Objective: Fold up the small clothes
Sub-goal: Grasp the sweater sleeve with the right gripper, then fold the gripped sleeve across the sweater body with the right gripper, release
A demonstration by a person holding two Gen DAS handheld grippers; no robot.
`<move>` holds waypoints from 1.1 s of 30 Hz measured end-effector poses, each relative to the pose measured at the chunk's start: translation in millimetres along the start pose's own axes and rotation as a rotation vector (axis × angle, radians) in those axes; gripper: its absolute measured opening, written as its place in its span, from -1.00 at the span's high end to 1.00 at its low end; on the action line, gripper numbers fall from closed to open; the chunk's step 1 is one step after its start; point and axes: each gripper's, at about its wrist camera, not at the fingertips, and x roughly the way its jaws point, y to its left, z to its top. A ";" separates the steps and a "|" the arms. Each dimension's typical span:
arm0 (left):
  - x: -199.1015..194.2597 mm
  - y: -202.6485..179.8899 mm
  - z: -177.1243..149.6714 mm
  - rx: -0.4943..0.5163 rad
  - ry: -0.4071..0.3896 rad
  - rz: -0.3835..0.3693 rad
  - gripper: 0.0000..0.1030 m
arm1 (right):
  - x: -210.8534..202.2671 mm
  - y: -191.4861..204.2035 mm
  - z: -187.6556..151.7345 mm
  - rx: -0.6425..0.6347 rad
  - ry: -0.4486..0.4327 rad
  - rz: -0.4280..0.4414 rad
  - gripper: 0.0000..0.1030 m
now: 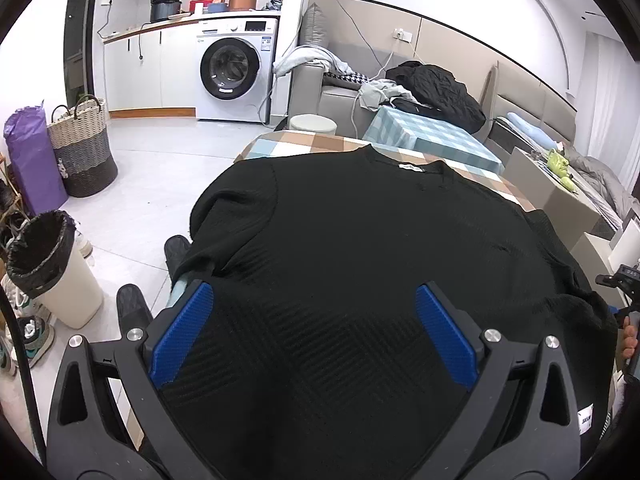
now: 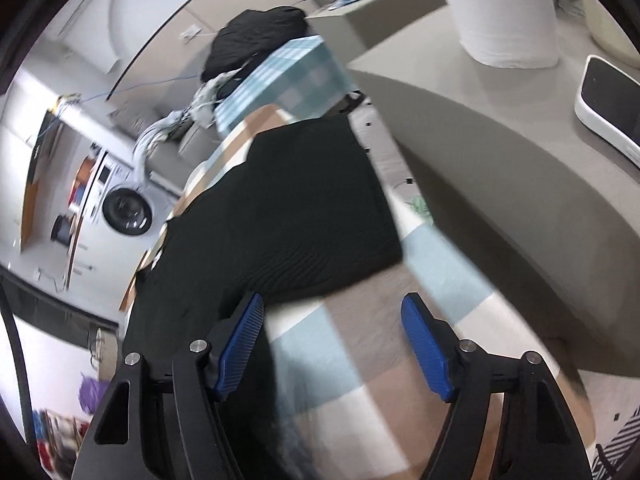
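From my left wrist view, my left gripper (image 1: 314,328) hangs low over the black knit top (image 1: 360,240), its blue pads (image 1: 186,332) spread wide with the cloth lying flat under the gap and neither pad pressing it. The top covers most of the counter (image 1: 288,140), its collar toward the far edge, one sleeve spilling over the left edge above the floor. At the right rim of this view I can just see a hand (image 1: 630,340) on the other device. From my right wrist view, blurred and rolled on its side, my right gripper (image 2: 332,344) stands apart with nothing between its jaws; only the checked cloth of the counter (image 2: 360,320) shows in the gap, and the top (image 2: 288,208) lies just beyond and beside the left pad, its squared edge near the counter's side. My judgement is that no fold is in hand yet. The risk I see is that the right gripper may close on the checked cover instead of the hem, since it sits beside the fabric rather than over it, and that the overhanging sleeve may drag the top toward the left edge once I lift one side
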 end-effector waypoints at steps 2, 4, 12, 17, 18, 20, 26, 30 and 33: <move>6.8 -4.0 1.9 0.002 0.006 -0.001 -0.96 | 7.5 -1.0 7.8 -0.003 0.000 -0.015 -0.36; 8.2 -3.4 -0.6 0.005 0.009 -0.001 -0.96 | 15.0 -0.3 12.4 -0.016 0.001 -0.021 -0.27; 25.0 -13.5 -2.2 0.013 0.027 -0.014 -0.96 | 29.6 20.1 19.4 -0.210 -0.045 -0.177 0.74; 23.4 -17.8 -3.3 0.028 0.014 -0.021 -0.96 | 8.4 27.8 36.4 -0.216 -0.128 -0.176 0.75; 24.2 -18.4 -2.9 0.029 0.013 -0.023 -0.96 | 6.1 32.7 38.7 -0.219 -0.137 -0.166 0.75; 21.9 -17.3 -4.7 0.030 0.012 -0.023 -0.96 | -5.4 50.7 44.0 -0.238 -0.182 -0.094 0.75; 18.7 -17.0 -5.0 0.026 0.011 -0.034 -0.96 | -6.0 146.2 26.9 -0.448 -0.139 0.186 0.75; 14.4 -15.1 -8.3 0.032 0.008 -0.034 -0.96 | 16.7 198.8 -11.2 -0.649 0.032 0.270 0.71; 12.5 -14.7 -12.2 0.031 0.012 -0.036 -0.96 | 23.1 202.7 -31.4 -0.715 0.108 0.259 0.29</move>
